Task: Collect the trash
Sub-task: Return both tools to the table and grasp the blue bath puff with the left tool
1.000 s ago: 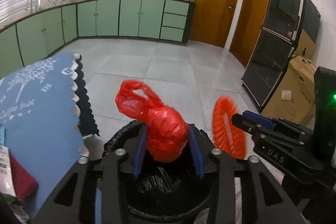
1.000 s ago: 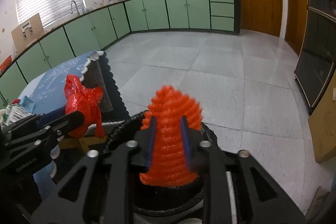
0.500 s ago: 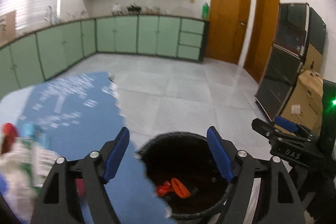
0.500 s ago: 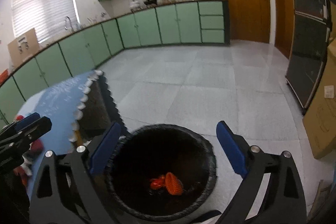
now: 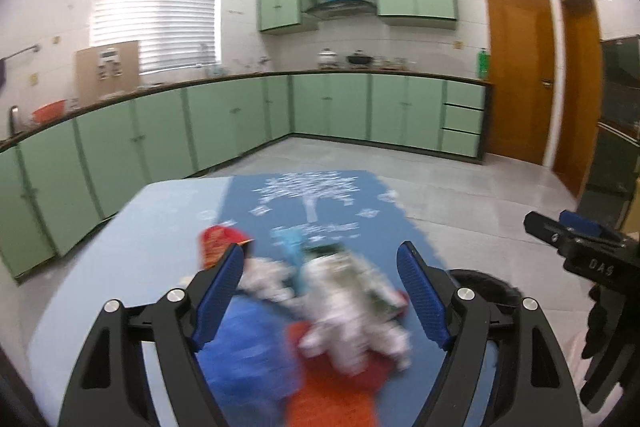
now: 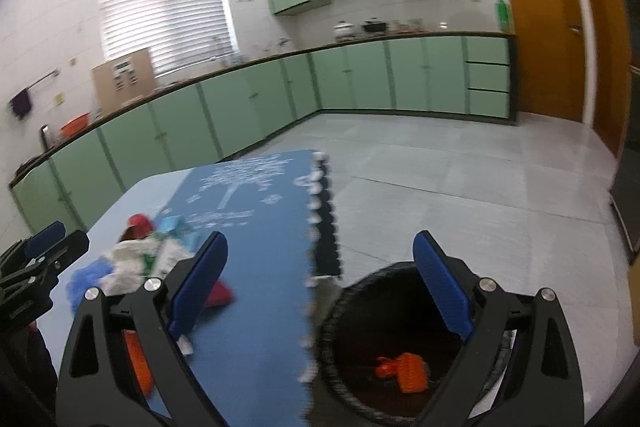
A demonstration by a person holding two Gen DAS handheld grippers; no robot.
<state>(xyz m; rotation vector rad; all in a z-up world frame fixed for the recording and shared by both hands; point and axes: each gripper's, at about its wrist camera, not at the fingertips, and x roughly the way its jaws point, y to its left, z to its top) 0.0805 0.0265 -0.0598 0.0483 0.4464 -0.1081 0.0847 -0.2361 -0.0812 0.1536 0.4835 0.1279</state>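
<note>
L wrist view: left gripper (image 5: 320, 291) jaws apart, nothing between, aimed over litter pile (image 5: 344, 307) near table's (image 5: 120, 247) right edge, probably lined up for next pick. Blurred.

R wrist view: right gripper (image 6: 320, 291) wide apart, empty, above bin (image 6: 332, 347) beside table edge. Orange scraps (image 6: 404, 371) lay at bin bottom; most trash sat on blue mat (image 6: 260, 247).

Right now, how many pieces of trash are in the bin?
2 visible: a red bag and an orange ribbed piece, touching each other at the bottom of the black bin. The right gripper hides part of the inside.
</note>
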